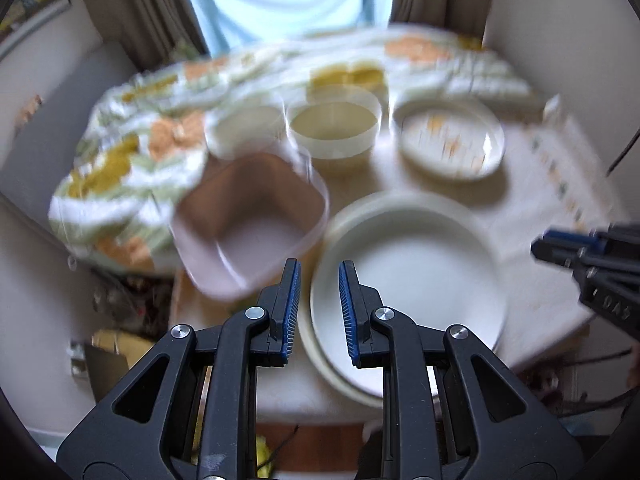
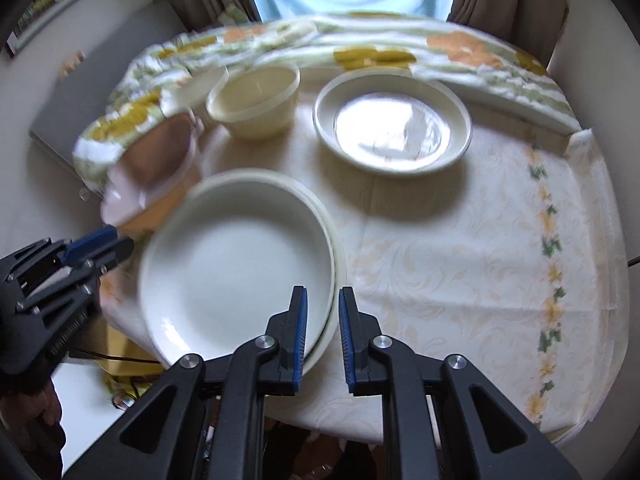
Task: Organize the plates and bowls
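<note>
Both hand-held grippers clenched, empty — stacked plates overhang the table edge.

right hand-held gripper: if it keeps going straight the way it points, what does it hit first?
Most likely the near right rim of the stacked white plates: the right hand-held gripper frames that edge between its fingers. Depth is unclear, so it may just clear it and land on the tablecloth beside.

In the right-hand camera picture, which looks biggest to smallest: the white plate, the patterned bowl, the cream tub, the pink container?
1. White plate, though nearest the camera.
2. Patterned bowl.
3. Cream tub and pink container: too alike to rank.
</note>
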{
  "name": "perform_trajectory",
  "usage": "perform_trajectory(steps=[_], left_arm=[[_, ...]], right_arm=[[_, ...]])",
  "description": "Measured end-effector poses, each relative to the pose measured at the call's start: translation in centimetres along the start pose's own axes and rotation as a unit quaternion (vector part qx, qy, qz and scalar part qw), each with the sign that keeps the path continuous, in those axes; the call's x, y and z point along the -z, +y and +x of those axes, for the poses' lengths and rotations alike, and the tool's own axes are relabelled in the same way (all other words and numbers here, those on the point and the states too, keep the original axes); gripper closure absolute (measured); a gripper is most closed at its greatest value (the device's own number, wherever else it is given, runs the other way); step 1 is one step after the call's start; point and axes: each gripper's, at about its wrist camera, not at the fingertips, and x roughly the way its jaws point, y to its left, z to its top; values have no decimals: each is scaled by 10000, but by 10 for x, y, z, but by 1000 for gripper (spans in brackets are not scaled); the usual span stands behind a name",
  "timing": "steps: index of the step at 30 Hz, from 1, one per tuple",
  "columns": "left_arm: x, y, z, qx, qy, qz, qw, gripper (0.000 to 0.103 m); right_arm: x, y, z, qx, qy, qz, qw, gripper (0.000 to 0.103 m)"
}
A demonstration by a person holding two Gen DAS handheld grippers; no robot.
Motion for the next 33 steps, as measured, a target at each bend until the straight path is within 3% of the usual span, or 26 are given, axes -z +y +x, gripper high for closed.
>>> perform_trajectory(steps=[1,3,4,5,6,8,11,15,20,26,29,31,33], left_arm=[[-7,0,-11,-16,-226,9,9997,85],[-23,-1,-27,-26,-564,45,9984,79],[-30,-1,-30,12,-644,48,9979,70],[-36,-2,-32,67,-730,24,9973,29],[-39,-2,-34,89,-832,-14,9965,1],[-45,-3,-38,282,-1099,-21,9935,0],[-57,-12,-31,539,-903,3,9945,1],[-67,-24,-14,871,-537,-337,9942,1],[-75,-37,16,875,-239,-900,9918,1],[-90,-60,71,988,296,-1672,9805,1],[-96,-72,108,969,588,-2022,9728,6],[-96,-77,133,961,805,-2196,9675,23],[-93,-80,162,965,1098,-2395,9598,41]], right_arm=[[-1,-4,-11,-7,-134,41,9999,87],[-3,-11,-32,34,-415,81,9991,53],[-3,-15,-41,36,-567,115,9983,12],[-3,-18,-48,15,-698,157,9974,0],[-3,-20,-55,-24,-809,198,9965,0],[-4,-29,-68,45,-986,321,9946,0],[-7,-40,-81,113,-1218,325,9920,0],[-21,-61,-94,207,-1418,129,9896,0],[-66,-102,-85,-23,-1224,-171,9923,0],[-123,-145,-25,-627,-543,-731,9939,0],[-148,-161,20,-968,-170,-1045,9897,0],[-157,-168,46,-1168,0,-1164,9863,1],[-168,-172,80,-1414,278,-1275,9813,15]])
